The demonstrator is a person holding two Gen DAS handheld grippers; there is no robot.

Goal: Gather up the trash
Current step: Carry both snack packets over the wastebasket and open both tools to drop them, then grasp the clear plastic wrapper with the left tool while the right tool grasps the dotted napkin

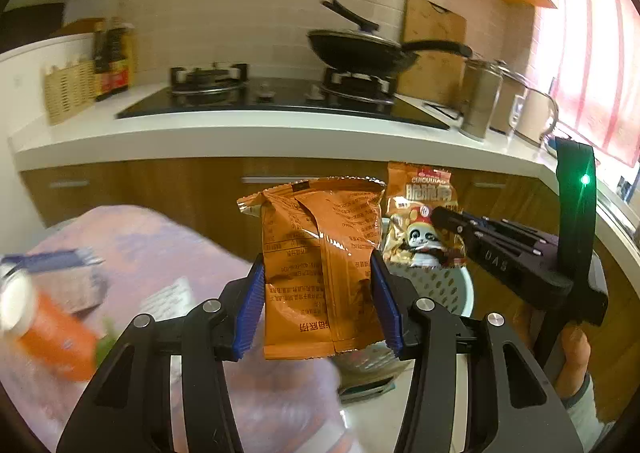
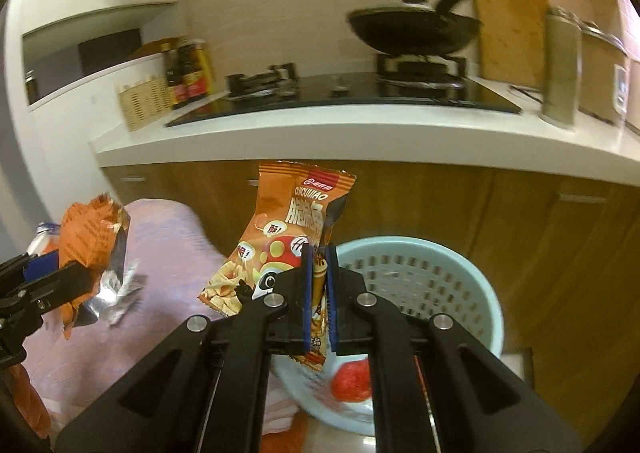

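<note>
My left gripper (image 1: 318, 289) is shut on an orange snack wrapper (image 1: 320, 265), held upright with its printed back toward the camera; it also shows in the right wrist view (image 2: 92, 233), torn open at the top. My right gripper (image 2: 319, 293) is shut on an orange panda snack bag (image 2: 280, 237) and holds it above the near left rim of a light blue perforated bin (image 2: 420, 277). That bag (image 1: 424, 221) and the right gripper (image 1: 448, 225) also appear at the right of the left wrist view. A red crumpled item (image 2: 352, 379) lies inside the bin.
A pink cloth-covered surface (image 2: 168, 253) to the left carries a can and an orange box (image 1: 52, 329), blurred. Behind stands a white counter (image 2: 360, 133) with a stove, a black wok (image 2: 412, 29), bottles (image 2: 188, 69), a wicker basket (image 2: 144, 103) and a cutting board (image 2: 512, 21). Brown cabinet doors lie below.
</note>
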